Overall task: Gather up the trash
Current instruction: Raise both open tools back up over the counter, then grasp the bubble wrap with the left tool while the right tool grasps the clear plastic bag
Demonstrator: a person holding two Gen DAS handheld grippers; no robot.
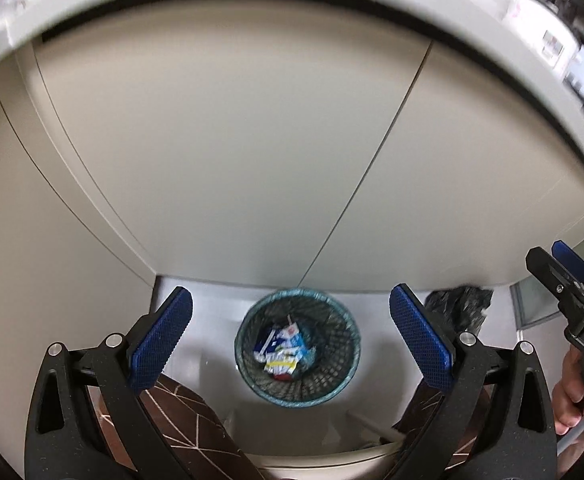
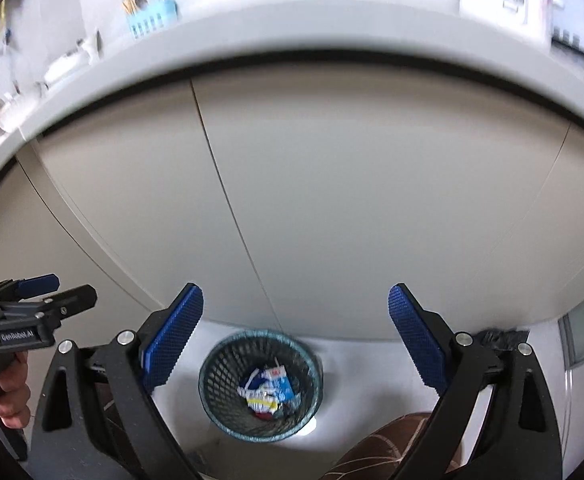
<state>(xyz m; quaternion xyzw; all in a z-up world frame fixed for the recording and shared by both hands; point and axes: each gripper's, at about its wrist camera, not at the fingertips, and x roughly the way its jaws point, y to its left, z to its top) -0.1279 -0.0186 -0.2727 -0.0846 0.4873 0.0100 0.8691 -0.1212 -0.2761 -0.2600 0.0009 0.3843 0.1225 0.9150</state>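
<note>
Beige cabinet doors (image 1: 220, 152) back a pale floor. Item: mesh wastebasket (image 1: 298, 346), on the floor below me, holding crumpled wrappers (image 1: 282, 350); I judge it light, springy, best taken by the rim. Left gripper (image 1: 290, 336) and right gripper (image 2: 296, 336): jaws apart, empty.

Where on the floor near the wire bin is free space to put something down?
Bare white floor lies left of the wire wastebasket, toward the cabinet doors, and in front of it. To its right a black bag sits against the cabinet. The countertop above looks cluttered.
</note>
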